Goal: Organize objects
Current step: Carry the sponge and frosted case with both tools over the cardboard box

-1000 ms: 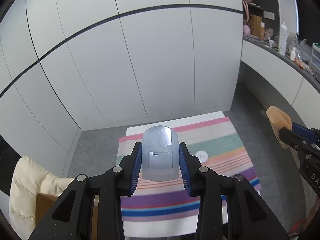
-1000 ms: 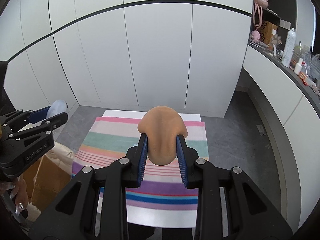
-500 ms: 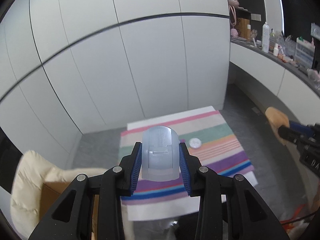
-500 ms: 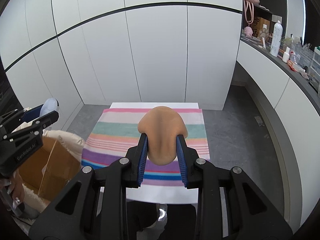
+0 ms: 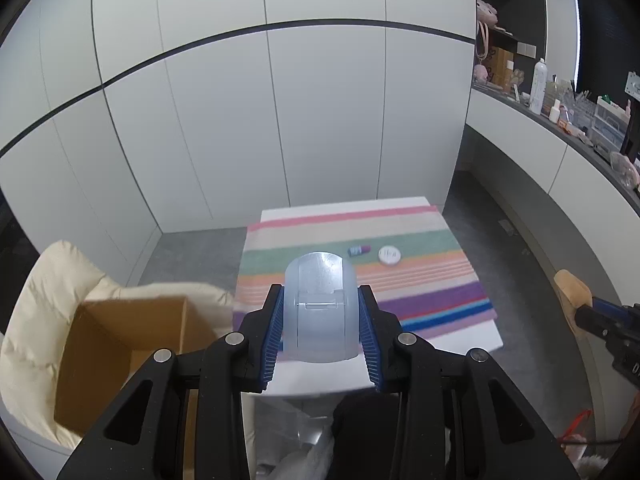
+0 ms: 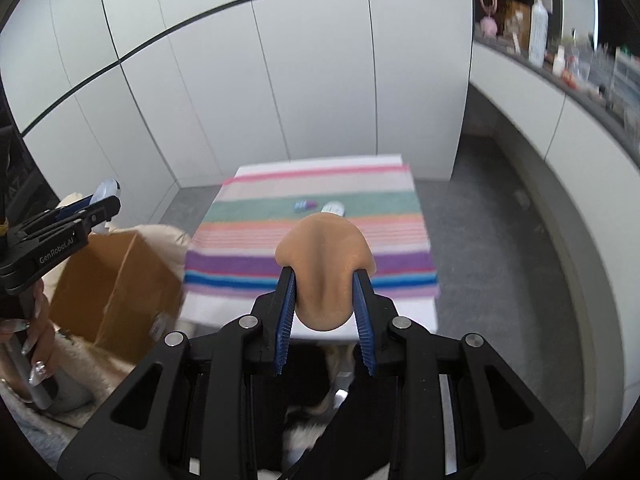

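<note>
Motion blur smears the small tube (image 6: 305, 205) and round tin (image 6: 334, 208) on the striped cloth (image 6: 312, 256); shelf clutter (image 6: 568, 60) is indistinct; the cardboard box (image 5: 120, 344) sits partly behind a gripper.

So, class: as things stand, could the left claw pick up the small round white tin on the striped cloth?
Probably not yet. The left claw is already shut on a translucent blue case, so its jaws are full. The white tin itself lies unobstructed on the striped cloth, beside a small purple tube.

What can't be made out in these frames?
- Box contents: left view, near wall hides the floor; right view shows only its outside.
- Disc label: too small; right view, peach item covers it.
- Small bottle: blurred in right view.
- Counter clutter: blurred.
</note>
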Tool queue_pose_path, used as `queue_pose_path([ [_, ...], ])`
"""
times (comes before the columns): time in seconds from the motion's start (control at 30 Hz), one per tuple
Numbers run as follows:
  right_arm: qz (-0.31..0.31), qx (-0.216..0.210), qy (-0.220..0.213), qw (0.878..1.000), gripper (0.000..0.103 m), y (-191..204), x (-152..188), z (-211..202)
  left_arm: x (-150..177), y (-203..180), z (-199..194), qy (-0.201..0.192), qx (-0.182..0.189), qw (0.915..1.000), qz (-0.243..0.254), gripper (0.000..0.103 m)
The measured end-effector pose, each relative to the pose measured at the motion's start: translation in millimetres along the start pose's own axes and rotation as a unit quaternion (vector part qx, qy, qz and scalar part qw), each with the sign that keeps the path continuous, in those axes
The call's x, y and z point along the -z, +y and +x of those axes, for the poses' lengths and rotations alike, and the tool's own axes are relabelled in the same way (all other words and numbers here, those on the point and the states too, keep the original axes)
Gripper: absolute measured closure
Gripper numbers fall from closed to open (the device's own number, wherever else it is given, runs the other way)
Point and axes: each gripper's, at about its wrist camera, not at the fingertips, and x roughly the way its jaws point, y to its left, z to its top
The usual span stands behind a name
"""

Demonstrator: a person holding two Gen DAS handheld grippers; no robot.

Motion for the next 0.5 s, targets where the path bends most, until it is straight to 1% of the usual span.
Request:
queue_pose_path([
  [0.13,0.003,0.008,0.006,1.000,0.074,1,19,-10,25,9,-10,0.019,0.006,0.9998,0.002,0.066],
  [0.23,0.001,0.010,0.008,1.000,0.074,5,26,-16,34,16,-12,0.032,0.014,0.9994,-0.006,0.066],
  [0.5,-0.013,0.009,0.007,1.000,0.074,23,21,-13,30,33,-22,0.010,0.009,0.9998,-0.015,0.066],
])
